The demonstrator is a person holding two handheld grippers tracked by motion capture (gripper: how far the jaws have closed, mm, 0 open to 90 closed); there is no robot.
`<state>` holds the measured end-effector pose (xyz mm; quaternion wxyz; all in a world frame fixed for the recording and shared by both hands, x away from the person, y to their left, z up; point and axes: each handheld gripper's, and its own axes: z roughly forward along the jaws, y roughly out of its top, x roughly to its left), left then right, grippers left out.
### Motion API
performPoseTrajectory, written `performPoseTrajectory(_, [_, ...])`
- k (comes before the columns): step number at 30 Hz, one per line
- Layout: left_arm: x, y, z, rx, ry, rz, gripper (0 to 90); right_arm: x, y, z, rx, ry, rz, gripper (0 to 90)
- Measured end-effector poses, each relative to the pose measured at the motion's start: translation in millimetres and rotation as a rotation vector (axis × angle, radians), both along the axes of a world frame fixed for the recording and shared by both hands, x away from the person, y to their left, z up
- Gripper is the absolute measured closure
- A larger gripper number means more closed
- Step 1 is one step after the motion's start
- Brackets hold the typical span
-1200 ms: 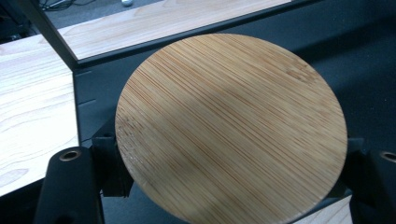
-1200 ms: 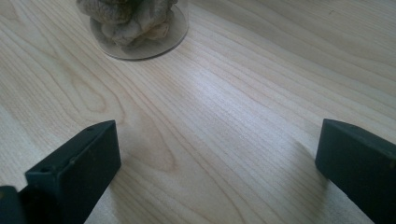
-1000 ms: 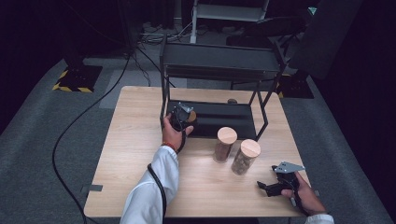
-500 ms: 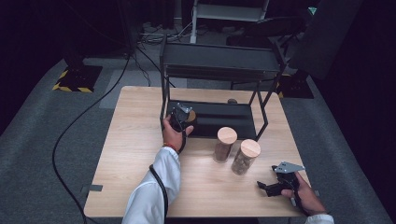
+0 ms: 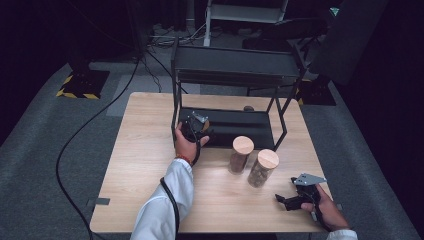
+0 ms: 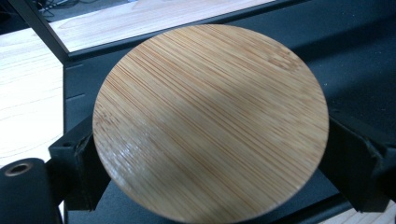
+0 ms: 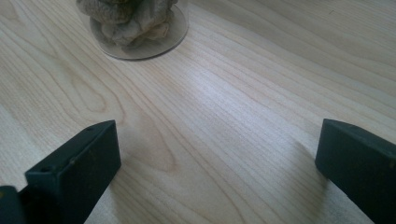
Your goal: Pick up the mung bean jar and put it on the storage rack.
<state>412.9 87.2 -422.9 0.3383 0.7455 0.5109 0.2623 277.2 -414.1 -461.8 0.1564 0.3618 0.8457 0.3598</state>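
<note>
Evidently one jar (image 6: 210, 121), seen from above by its round bamboo lid, now stands on the black lower shelf (image 5: 250, 125) of the metal rack (image 5: 235, 65), between the jaws of the left hand-held gripper (image 5: 196, 127). Those jaws have just been opening and flank the lid on both sides; whether the pads still touch it I cannot tell, though they look let go. So this placement seems all but done. Two more lidded jars (image 5: 240, 154) (image 5: 262, 168) wait on the wooden surface (image 5: 140, 165) in front of the rack, likely next. The right hand-held gripper (image 5: 290, 200) rests near the surface's front edge, jaws spread wide and empty.
</note>
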Motion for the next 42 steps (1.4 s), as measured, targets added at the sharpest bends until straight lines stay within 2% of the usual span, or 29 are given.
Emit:
performPoseTrajectory(3, [-1.5, -0.6, -0.6, 0.008, -0.001, 0.003, 2.4, 0.0, 0.0, 0.0, 0.000, 0.000, 0.000, 0.0])
performPoseTrajectory(10, [-6.8, 2.9, 0.9, 0.007, -0.003, -0.018, 2.1, 0.0, 0.0, 0.0, 0.000, 0.000, 0.000, 0.0])
performPoseTrajectory(16, [-13.7, -0.1, -0.3, 0.039, -0.015, -0.032, 1.6, 0.0, 0.0, 0.0, 0.000, 0.000, 0.000, 0.0])
performPoseTrajectory(22, [-20.2, 4.8, -2.0, 0.031, -0.016, -0.043, 1.5, 0.0, 0.0, 0.0, 0.000, 0.000, 0.000, 0.0])
performPoseTrajectory(27, [-26.6, 7.8, -0.4, 0.042, -0.025, -0.057, 1.5, 0.0, 0.0, 0.0, 0.000, 0.000, 0.000, 0.0])
performPoseTrajectory(30, [-28.3, 10.2, 1.0, 0.041, -0.025, -0.071, 1.6, 0.0, 0.0, 0.0, 0.000, 0.000, 0.000, 0.0])
performPoseTrajectory(34, [-34.2, 11.3, 4.1, 0.070, -0.029, -0.103, 1.5, 0.0, 0.0, 0.0, 0.000, 0.000, 0.000, 0.0])
performPoseTrajectory(42, [-47.4, 19.6, 8.6, 0.091, -0.036, -0.151, 1.7, 0.0, 0.0, 0.0, 0.000, 0.000, 0.000, 0.0])
